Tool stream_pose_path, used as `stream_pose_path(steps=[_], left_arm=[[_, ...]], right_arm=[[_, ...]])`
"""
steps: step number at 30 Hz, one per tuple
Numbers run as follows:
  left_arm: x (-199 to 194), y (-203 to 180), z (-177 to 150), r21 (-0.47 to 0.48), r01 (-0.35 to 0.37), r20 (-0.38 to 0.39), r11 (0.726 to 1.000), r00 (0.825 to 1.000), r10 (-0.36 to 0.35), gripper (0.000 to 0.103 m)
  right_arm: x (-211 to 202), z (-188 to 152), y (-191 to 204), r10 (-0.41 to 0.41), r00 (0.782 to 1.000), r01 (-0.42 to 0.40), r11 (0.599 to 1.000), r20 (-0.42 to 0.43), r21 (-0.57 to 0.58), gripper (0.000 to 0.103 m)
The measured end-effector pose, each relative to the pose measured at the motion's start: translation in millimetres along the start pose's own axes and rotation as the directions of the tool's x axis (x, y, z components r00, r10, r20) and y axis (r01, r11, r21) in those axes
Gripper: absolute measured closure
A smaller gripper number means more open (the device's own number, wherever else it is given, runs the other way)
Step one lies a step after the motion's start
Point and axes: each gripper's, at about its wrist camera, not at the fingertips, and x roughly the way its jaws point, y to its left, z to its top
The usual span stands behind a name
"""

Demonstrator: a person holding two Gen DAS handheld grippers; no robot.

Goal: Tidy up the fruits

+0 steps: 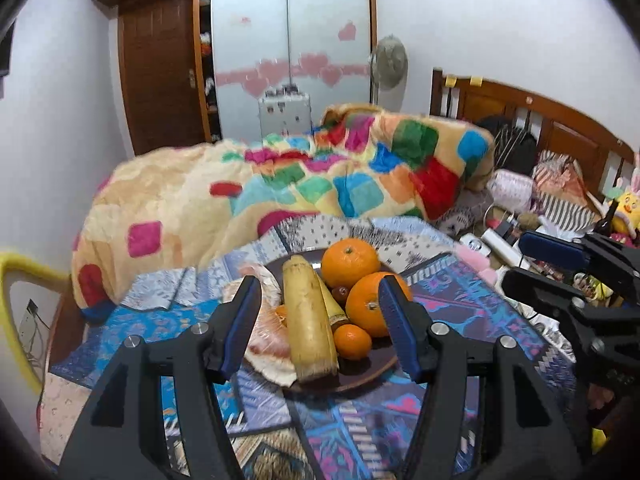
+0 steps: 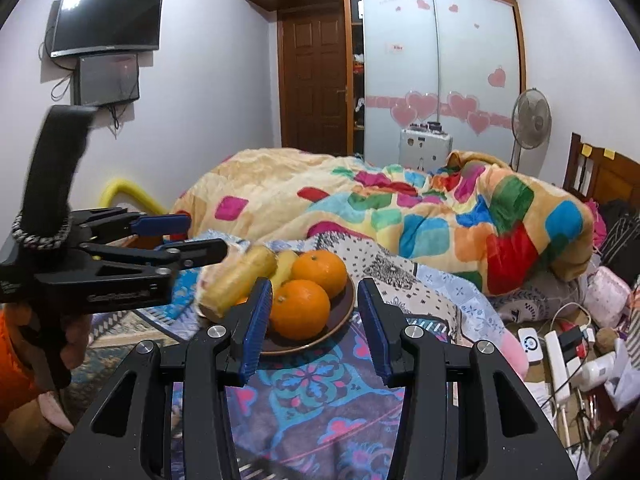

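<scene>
Both your grippers hover before the plate [image 1: 360,380] on the bed, jaws wide and empty: left gripper [image 1: 320,320], right gripper [image 2: 314,328]. It looks like the approach step. Oranges [image 1: 350,264] and a pale stalk [image 1: 308,320] sit heaped there. Next, pick one fruit and centre on it. Lettering on the left gripper's body is unreadable.

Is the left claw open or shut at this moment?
Open. The left claw shows a wide gap between its blue pads, nothing held; the plate of fruit lies ahead.
</scene>
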Motion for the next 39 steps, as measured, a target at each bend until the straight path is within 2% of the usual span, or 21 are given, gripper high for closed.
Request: stream_pose_path(steps=[7, 9, 12, 16, 18, 20, 22, 26, 28, 34, 39], left_arm=[[-96.9, -10.8, -6.3, 0.0, -0.021, 0.146, 1.0, 0.989, 0.02, 0.042], [-125.2, -15.7, -9.8, 0.002, -0.026, 0.189, 1.0, 0.982, 0.025, 0.038], [-162.5, -22.9, -17.1, 0.004, -0.034, 0.24, 0.999, 0.97, 0.032, 0.035], [-200.3, -28.9, -28.6, -0.006, -0.036, 0.289, 0.999, 0.956, 0.037, 0.02], [-216.2, -30.7, -35.0, -0.017, -0.037, 0.314, 0.999, 0.949, 0.04, 0.016], [-229.5, -31.9, -41.8, -0.027, -0.034, 0.33, 0.999, 0.943, 0.041, 0.01], [-240.0, -32.3, -48.3, -0.04, -0.036, 0.34, 0.999, 0.939, 0.047, 0.007], [-257.6, -32.5, -59.5, -0.061, -0.043, 0.356, 0.997, 0.932, 0.062, 0.004], [-263.9, -34.0, -63.6, -0.063, -0.061, 0.37, 0.996, 0.926, 0.08, 0.002], [-272.8, -34.6, -68.9, -0.076, -0.069, 0.375, 0.995, 0.923, 0.093, 0.001], [-273.7, -33.9, -70.3, -0.087, -0.064, 0.379, 0.994, 0.921, 0.092, 0.001]], right_arm=[[-56.3, 11.2, 30.1, 0.003, 0.997, -0.003, 1.0, 0.073, 0.0, 0.062], [-75.0, 13.9, 40.6, 0.005, 0.995, -0.005, 1.0, 0.101, 0.002, 0.061], [-102.9, 15.7, 54.3, 0.001, 0.989, -0.002, 1.0, 0.149, 0.011, 0.048], [-135.5, 12.6, 70.6, -0.032, 0.976, 0.028, 0.999, 0.214, 0.023, 0.037], [-146.4, 10.6, 75.6, -0.036, 0.972, 0.03, 0.999, 0.23, 0.032, 0.032], [-156.0, 8.1, 81.1, -0.053, 0.967, 0.045, 0.998, 0.248, 0.036, 0.028], [-164.5, 6.0, 86.0, -0.071, 0.962, 0.064, 0.997, 0.264, 0.035, 0.021], [-181.1, 0.4, 92.9, -0.1, 0.949, 0.093, 0.995, 0.298, 0.037, 0.015], [-187.8, -2.2, 95.1, -0.11, 0.944, 0.102, 0.994, 0.31, 0.043, 0.006], [-200.5, -9.0, 101.7, -0.129, 0.933, 0.12, 0.992, 0.335, 0.049, 0.0], [-203.8, -11.8, 105.0, -0.131, 0.931, 0.122, 0.991, 0.34, 0.046, 0.0]])
